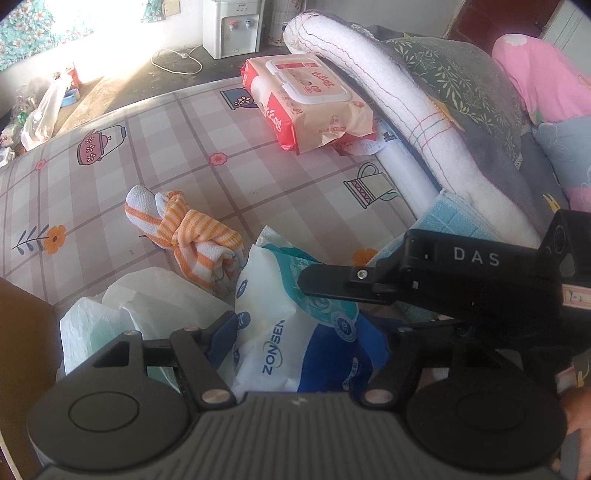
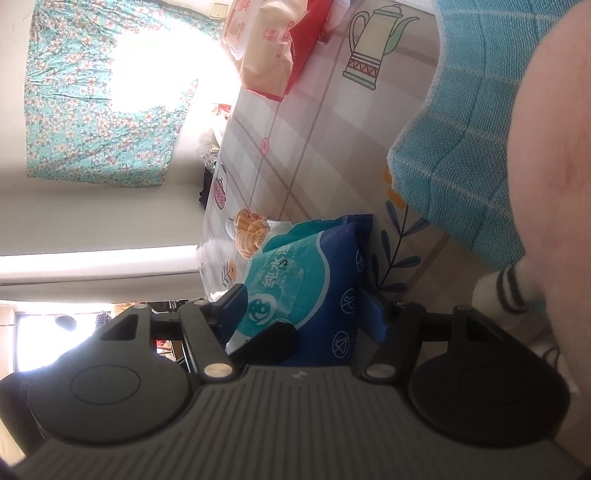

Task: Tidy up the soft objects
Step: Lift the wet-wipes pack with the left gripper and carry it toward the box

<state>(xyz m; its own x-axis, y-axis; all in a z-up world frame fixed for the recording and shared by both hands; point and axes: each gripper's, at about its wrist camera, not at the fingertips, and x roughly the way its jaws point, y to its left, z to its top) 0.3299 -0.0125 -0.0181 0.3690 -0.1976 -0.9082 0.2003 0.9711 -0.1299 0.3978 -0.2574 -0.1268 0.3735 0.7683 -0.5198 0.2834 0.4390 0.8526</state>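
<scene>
Our left gripper (image 1: 301, 345) stood apart around the blue wipes pack (image 1: 295, 343), not squeezing. Our right gripper (image 2: 301, 310) had the same pack between its fingers; we could not tell if it pinched. The pack lay on the checked bed cover (image 1: 184, 147), just beside the orange striped cloth (image 1: 188, 236).

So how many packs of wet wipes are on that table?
2: a red and cream pack at the far side, and a blue and white pack between the grippers. The plastic bag may hide more.

Sunlit room with a patterned table.
A teal floral curtain (image 2: 99, 92) glows over a bright window; a white water dispenser (image 1: 231, 26) stands far on the dark floor (image 1: 147, 79).
</scene>
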